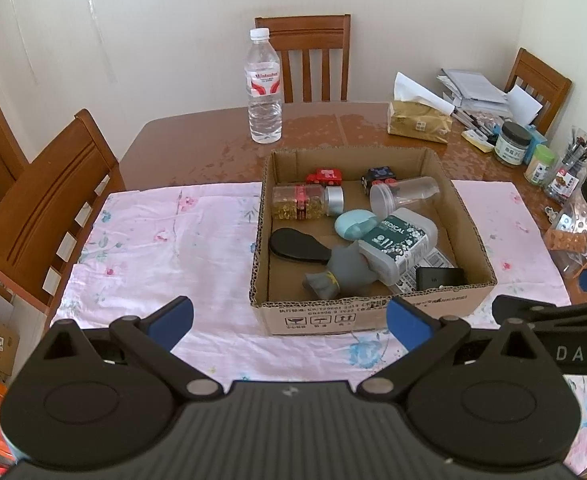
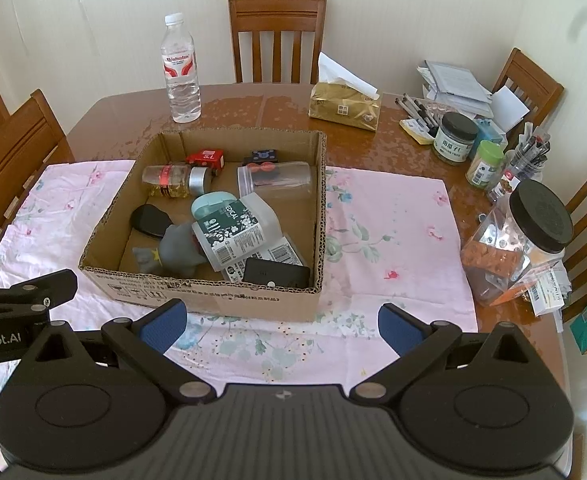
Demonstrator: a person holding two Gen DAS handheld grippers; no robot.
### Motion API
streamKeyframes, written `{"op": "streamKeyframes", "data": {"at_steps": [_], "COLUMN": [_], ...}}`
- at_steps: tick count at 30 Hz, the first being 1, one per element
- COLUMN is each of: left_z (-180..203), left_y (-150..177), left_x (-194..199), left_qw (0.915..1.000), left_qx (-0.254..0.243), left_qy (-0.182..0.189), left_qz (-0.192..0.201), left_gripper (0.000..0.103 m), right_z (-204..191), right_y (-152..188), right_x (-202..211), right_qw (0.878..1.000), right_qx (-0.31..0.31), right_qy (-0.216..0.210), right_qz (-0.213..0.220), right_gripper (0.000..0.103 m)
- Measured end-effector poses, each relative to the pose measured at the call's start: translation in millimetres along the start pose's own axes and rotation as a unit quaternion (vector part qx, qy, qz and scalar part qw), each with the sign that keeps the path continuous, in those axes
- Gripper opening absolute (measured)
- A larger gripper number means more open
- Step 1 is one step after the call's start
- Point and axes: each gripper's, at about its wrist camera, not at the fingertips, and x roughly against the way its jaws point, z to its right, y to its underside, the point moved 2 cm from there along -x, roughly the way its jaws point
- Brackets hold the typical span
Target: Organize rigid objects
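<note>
A shallow cardboard box (image 1: 373,312) (image 2: 221,300) sits on a pink floral cloth (image 1: 165,240) (image 2: 393,220). Inside lie a capsule bottle (image 1: 305,202) (image 2: 173,180), a clear jar (image 1: 403,196) (image 2: 277,178), a red toy (image 1: 324,176), a dark cube (image 1: 378,175), a teal case (image 1: 355,222), a green-labelled "MEDICAL" container (image 1: 399,242) (image 2: 233,232), a grey figure (image 1: 343,274) (image 2: 173,252), a black oval piece (image 1: 297,245) and a black device (image 1: 439,278) (image 2: 275,273). My left gripper (image 1: 289,320) and right gripper (image 2: 279,322) both hover open and empty just before the box's near wall.
A water bottle (image 1: 264,88) (image 2: 180,72) stands behind the box. A gold tissue pack (image 2: 345,106), jars, pens and papers (image 2: 453,80) crowd the table's right side, with a large black-lidded jar (image 2: 521,244). Wooden chairs (image 1: 49,208) (image 2: 277,36) ring the table.
</note>
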Motion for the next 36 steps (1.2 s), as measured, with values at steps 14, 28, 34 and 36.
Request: {"op": "streamKeyframes", "data": {"at_steps": [14,28,34,36], "left_z": [0.7,-0.2,0.2,0.6], "left_y": [-2.7,-2.7,-2.8,-2.6], "left_x": [0.6,1.4,1.9,2.7], "left_qw": [1.0000,0.9999,0.9999,0.9999], "left_qx": [0.005,0.007,0.008,0.008], "left_qy": [-0.008,-0.010,-0.009,-0.009], "left_qz": [0.000,-0.001,0.000,0.000], "left_gripper": [0.102,0.102,0.102,0.102], "right_z": [1.9,1.9,1.9,1.9], "right_y": [-2.4,-2.7,-2.4,-2.2], "right_x": [-0.5,-0.5,1.1,1.4], "right_qw": [1.000,1.000,1.000,1.000], "right_qx": [0.000,0.000,0.000,0.000], "right_qy": [0.000,0.001,0.001,0.001], "right_qz": [0.003,0.005,0.006,0.006], "right_gripper": [0.103,0.103,0.103,0.103]}}
